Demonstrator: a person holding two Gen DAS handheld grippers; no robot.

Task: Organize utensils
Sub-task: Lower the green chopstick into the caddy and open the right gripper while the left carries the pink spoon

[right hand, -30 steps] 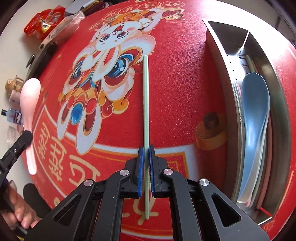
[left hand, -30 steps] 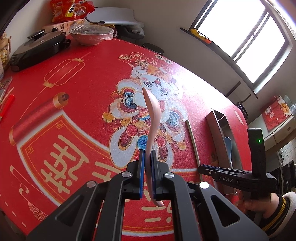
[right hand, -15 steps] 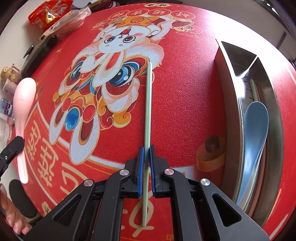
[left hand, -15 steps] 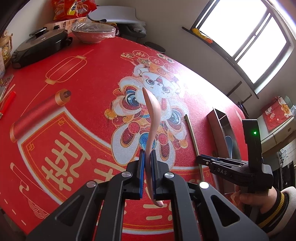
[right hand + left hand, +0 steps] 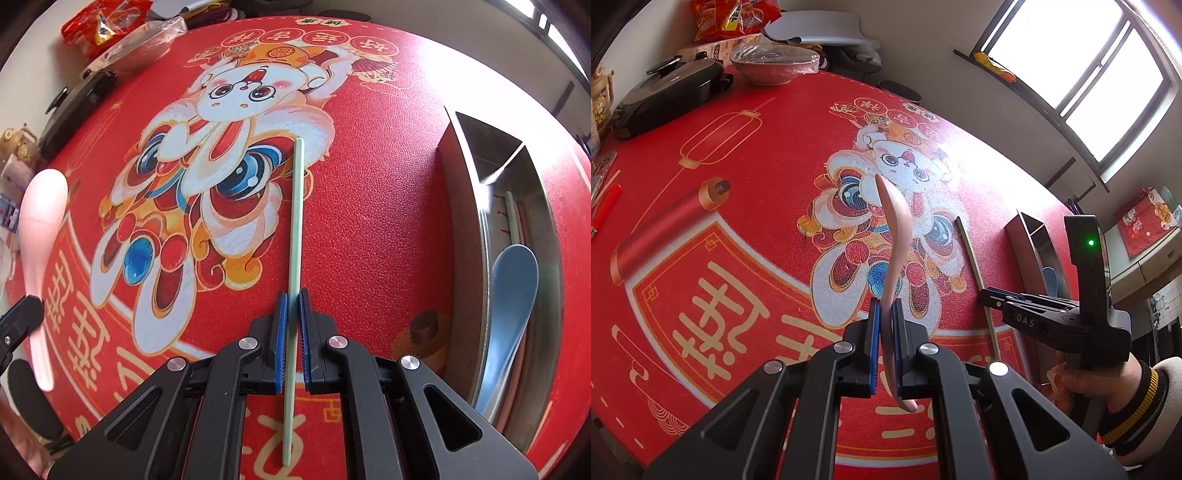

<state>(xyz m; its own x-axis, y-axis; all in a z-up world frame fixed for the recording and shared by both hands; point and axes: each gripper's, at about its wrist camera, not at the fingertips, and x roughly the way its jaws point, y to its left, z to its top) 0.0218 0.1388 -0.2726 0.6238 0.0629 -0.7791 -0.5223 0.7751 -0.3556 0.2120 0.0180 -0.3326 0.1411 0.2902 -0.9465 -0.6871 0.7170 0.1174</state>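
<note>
My left gripper (image 5: 885,306) is shut on the handle of a pink spoon (image 5: 897,229), whose bowl stands up over the rabbit print. The same pink spoon (image 5: 42,221) shows at the left of the right wrist view. My right gripper (image 5: 292,295) is shut on a pale green chopstick (image 5: 297,206) near its lower end. The left wrist view shows that right gripper (image 5: 988,301) and the chopstick (image 5: 971,254) just left of a steel utensil tray (image 5: 476,221). The tray holds a blue spoon (image 5: 513,280) and thin chopsticks (image 5: 511,214).
A red printed cloth (image 5: 738,184) covers the table. At its far left stand a black lidded pan (image 5: 668,92), a wrapped bowl (image 5: 774,64) and snack bags (image 5: 731,16). A red pen (image 5: 605,205) lies at the left edge. A hand in a striped cuff (image 5: 1123,391) holds the right gripper.
The right gripper has shifted a little across the cloth with the green chopstick and rolled slightly. The left gripper and the pink spoon have stayed put.
</note>
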